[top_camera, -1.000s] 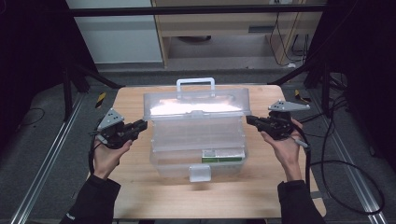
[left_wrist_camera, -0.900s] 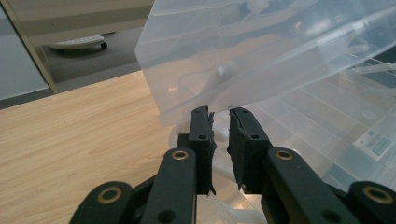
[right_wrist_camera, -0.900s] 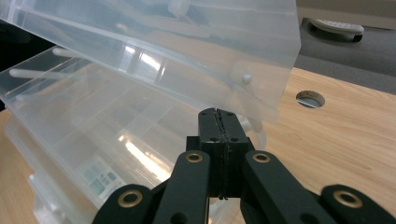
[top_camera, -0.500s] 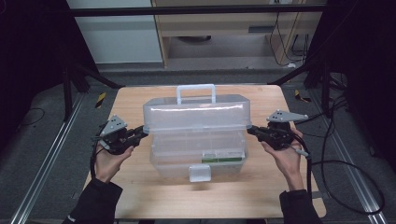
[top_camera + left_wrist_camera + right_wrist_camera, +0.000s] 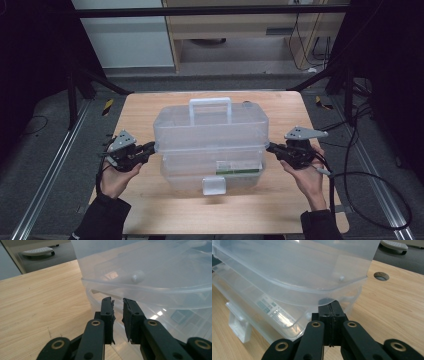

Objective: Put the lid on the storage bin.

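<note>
A clear plastic storage box point(image 5: 212, 150) stands near the middle of the wooden worktop point(image 5: 145, 107), its white latch point(image 5: 214, 186) facing the near edge. The box has a lower tub point(image 5: 212, 172) and an upper tray or lid section point(image 5: 210, 127) with a white handle point(image 5: 210, 107), and the upper section sits raised above the tub.

The left gripper point(image 5: 145, 150) is at the left end of the box, beneath the overhanging rim of the upper section. In the left gripper view its jaws stand narrow, with a small gap; nothing is clamped between them. The right gripper point(image 5: 274, 148) is at the right end, also beneath the rim. In the right gripper view its jaws are fully closed, pad against pad, with nothing held.

The step in hand appears to be lowering the upper section onto the tub, supported from below at both ends. To do it well:

1. Keep both grippers level with each other so that the section does not tilt.
2. Lower both ends at the same rate.
3. Align the rim with the tub edge before withdrawing.
4. Draw each gripper outward toward its side edge of the worktop, without dragging the box.
</note>
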`<move>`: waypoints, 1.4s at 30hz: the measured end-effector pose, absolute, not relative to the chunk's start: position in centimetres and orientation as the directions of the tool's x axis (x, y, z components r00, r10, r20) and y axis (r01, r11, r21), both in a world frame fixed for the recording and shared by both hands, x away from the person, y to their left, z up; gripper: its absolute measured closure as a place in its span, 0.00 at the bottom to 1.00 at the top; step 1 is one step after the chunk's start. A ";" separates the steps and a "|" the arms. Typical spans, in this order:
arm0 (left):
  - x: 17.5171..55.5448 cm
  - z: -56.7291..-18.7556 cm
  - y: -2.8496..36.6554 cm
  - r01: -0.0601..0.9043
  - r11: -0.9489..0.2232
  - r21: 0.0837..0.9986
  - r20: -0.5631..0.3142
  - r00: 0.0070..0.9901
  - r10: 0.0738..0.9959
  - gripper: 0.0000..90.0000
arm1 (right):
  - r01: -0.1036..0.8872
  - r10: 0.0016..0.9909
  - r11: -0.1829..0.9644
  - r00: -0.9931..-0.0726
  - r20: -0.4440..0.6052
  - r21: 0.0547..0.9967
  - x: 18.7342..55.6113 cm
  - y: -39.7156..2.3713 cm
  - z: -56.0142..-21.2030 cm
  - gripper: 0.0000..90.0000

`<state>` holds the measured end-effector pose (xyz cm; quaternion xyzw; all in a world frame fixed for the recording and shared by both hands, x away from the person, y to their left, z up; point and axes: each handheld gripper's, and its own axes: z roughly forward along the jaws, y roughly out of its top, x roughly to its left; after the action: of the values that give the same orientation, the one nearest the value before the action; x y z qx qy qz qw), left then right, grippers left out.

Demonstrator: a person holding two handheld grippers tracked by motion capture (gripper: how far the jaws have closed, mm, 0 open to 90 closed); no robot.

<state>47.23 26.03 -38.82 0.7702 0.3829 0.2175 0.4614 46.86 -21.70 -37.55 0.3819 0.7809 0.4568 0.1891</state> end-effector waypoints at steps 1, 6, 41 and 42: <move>47.2 -39.0 26.0 0.390 -0.283 0.876 -0.018 0.613 0.790 0.87 | 0.427 0.770 0.294 -0.636 0.052 0.855 46.8 -21.7 -37.7 1.00; 46.9 -39.5 26.0 0.398 -0.299 0.867 -0.007 0.611 0.792 0.88 | 0.432 0.771 0.322 -0.636 0.031 0.842 46.3 -21.7 -38.3 1.00; 48.8 -44.9 31.0 0.520 -0.256 0.815 0.033 0.400 0.916 0.54 | 0.529 0.900 0.277 -0.435 -0.024 0.802 46.8 -27.0 -43.1 0.61; 48.9 -45.1 31.3 0.528 -0.253 0.811 0.035 0.388 0.921 0.50 | 0.523 0.906 0.267 -0.422 -0.026 0.809 46.9 -27.3 -43.4 0.56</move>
<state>48.90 31.35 -45.15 0.7459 0.4855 0.2652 0.3709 46.86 -27.28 -43.36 0.4737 0.7543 0.3771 0.2538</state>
